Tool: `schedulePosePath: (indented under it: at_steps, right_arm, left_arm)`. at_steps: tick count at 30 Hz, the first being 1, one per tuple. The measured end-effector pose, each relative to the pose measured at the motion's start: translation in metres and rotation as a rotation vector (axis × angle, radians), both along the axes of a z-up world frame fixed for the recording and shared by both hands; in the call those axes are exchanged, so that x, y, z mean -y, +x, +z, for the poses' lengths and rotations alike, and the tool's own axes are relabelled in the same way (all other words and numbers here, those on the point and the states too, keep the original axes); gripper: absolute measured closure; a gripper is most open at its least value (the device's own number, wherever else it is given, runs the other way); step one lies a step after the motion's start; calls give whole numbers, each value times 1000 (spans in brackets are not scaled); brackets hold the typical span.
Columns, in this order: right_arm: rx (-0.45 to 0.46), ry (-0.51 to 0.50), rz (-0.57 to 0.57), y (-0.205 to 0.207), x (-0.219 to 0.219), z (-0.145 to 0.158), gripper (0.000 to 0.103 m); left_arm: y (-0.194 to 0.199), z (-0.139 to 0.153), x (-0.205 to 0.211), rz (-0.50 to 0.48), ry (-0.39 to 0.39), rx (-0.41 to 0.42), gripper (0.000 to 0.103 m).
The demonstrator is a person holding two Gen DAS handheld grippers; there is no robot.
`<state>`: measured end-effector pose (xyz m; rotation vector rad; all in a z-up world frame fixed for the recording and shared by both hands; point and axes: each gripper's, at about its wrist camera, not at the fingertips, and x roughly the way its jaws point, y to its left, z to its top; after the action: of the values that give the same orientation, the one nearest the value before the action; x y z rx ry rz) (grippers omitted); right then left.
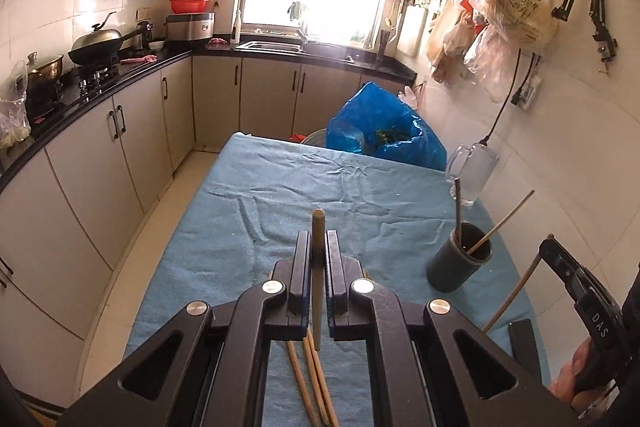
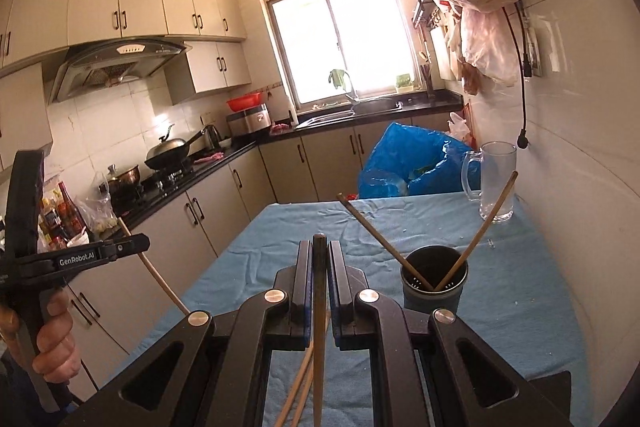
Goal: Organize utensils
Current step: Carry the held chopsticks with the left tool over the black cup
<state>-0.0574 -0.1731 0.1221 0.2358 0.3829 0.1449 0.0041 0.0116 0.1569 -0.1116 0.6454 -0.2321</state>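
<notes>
table: the long table under a wrinkled light-blue cloth (image 1: 280,187) fills the lower middle of both views; it serves as the sorting surface, so whatever is not yet sorted lies flat on it
blue bag: a crumpled blue plastic bag (image 1: 380,123) stands at the far end of the table, upper centre of the left wrist view, apart from the work
glass mug: a clear glass mug with a handle (image 2: 496,183) sits by the right-hand wall, right of centre in the right wrist view, empty as far as can be seen
holder: a dark grey cylindrical utensil holder (image 2: 434,283) stands upright at centre right – two sticks already lean out of it in a V, propped on the rim, so it is likely the goal for the rest
left gripper: the black two-finger left gripper (image 1: 318,247) has its fingers pressed together on a pale wooden chopstick (image 1: 318,227), whose tip pokes up past the fingertips; clamping it mid-length keeps it from swinging
right gripper: the black two-finger right gripper (image 2: 319,255) is likewise clamped, on a dark brown chopstick (image 2: 319,307) running straight down between the pads
loose chopsticks: a few tan chopsticks (image 1: 308,379) lie on the cloth at bottom centre, under the left gripper – they look to be the remaining work
judgement: both held sticks hang above the cloth, short of the holder; each seems ready to be tipped in end first
</notes>
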Motion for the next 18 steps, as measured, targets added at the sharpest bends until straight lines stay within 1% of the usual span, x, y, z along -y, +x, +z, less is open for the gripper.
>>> schedulePosePath:
  at_steps: [7,18]
  right_arm:
    - [21,12,-35,-9,5,7,95]
    - [51,54,-135,-23,35,17,95]
  left_arm:
    - [-7,6,1,-19,-15,12,97]
    - [-19,18,15,-75,-22,35,97]
